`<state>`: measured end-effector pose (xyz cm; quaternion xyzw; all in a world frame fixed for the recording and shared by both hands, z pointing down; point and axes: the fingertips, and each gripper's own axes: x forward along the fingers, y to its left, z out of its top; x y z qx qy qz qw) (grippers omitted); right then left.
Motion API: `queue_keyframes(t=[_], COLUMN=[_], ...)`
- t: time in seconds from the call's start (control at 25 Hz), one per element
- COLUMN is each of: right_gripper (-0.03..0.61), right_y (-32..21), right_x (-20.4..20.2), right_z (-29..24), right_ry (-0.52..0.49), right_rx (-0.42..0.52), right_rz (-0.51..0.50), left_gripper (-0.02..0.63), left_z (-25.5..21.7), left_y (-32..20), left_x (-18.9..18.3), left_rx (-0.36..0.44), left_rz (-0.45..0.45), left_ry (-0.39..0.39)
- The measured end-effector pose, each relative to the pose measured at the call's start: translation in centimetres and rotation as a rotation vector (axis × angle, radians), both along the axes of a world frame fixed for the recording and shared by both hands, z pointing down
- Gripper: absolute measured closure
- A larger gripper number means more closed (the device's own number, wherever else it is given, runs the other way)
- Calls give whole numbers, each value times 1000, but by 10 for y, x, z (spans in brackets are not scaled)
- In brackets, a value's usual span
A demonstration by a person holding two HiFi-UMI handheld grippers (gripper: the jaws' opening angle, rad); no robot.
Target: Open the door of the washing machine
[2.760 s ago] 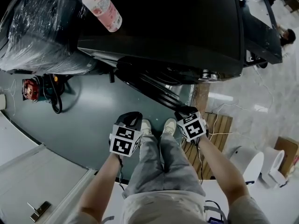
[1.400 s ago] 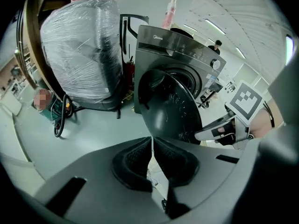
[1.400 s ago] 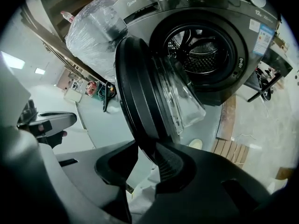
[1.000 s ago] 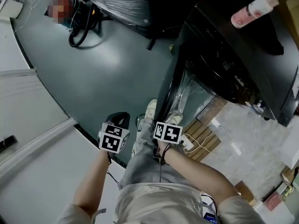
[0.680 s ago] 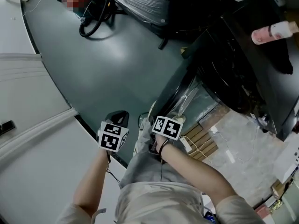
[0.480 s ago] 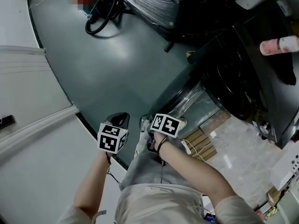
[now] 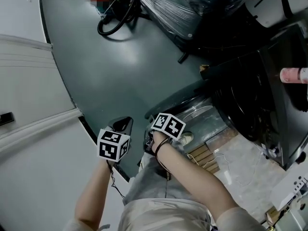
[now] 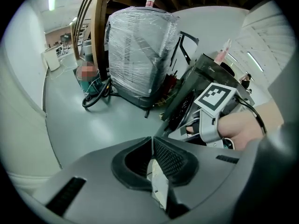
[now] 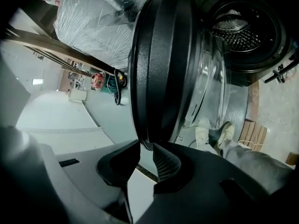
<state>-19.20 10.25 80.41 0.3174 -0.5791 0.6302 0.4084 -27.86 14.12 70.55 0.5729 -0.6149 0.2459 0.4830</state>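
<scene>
Door [image 9: 161, 55] standing open, rim nipped by closing right claw [image 9: 145, 146], left claw [image 8: 153, 138] closed, empty

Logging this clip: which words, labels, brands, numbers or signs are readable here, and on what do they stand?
No text is readable in any view.
Pink plastic bottle: label too blurred.
White panel, head view's lower right: dark marks too small.
Black-and-white marker cubes: square patterns only, no letters.
Black round washing-machine door: no print visible.
</scene>
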Motion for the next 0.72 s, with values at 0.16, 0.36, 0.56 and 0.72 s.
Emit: queue_keyframes(t=[0.16,0.36,0.56,0.72], right_gripper=[480,492,495,497], right_y=[-11,-22,-34,-37], right_x=[-28,-58,-81,-86], right_z=[0,2,2,3], right_ry=[-26,-79,-110,-137], right_rx=[6,-8,-35,-42], right_rz=[13,63,97,107], left_gripper=[583,583,583,583], left_z=[-3,-9,-9,-11], left_y=[-3,-7,-6,-5], left_x=[-16,-35,-47,-48], left_rx=[9,29,25,23], left_rz=[-14,-30,-47,-55], left_ry=[-11,-18,-14,-17])
